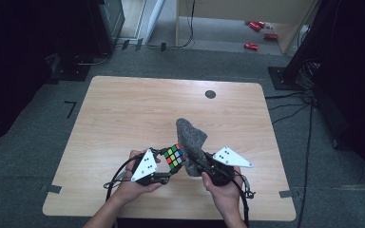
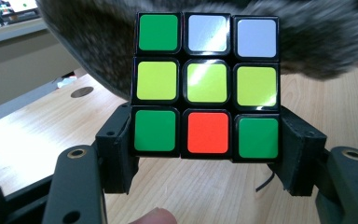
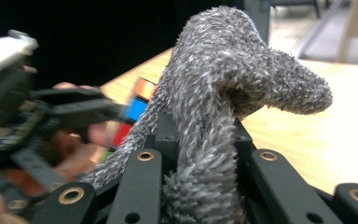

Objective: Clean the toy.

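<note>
Rubik's cube (image 1: 173, 156) — it sits pinched in the left gripper (image 1: 164, 167), lifted clear of the wooden table (image 1: 123, 114) near the middle of its near edge. In the left gripper view the two black jaws press on the bottom layer of the cube (image 2: 207, 84) from either side, the face toward the camera showing green, yellow, white and one orange sticker. The right gripper (image 1: 197, 166) is pressed together on the lower end of a grey fuzzy cloth (image 1: 191, 137); in the right gripper view the cloth (image 3: 223, 93) rises from between the jaws and flops over at the top. The cloth leans against the cube's right side, touching or nearly so, and drapes behind it in the left gripper view.

As a judgement, both things are already picked up and brought together, so the wiping of the cube seems to be at its start or under way; which faces have been rubbed cannot be told, and setting both things down remains.

For room — the hands work just inside the near edge, so there is little margin toward the person. Farther off, the tabletop is bare up to a small dark round cap (image 1: 210, 94) near the far edge, with free surface toward both side edges.
</note>
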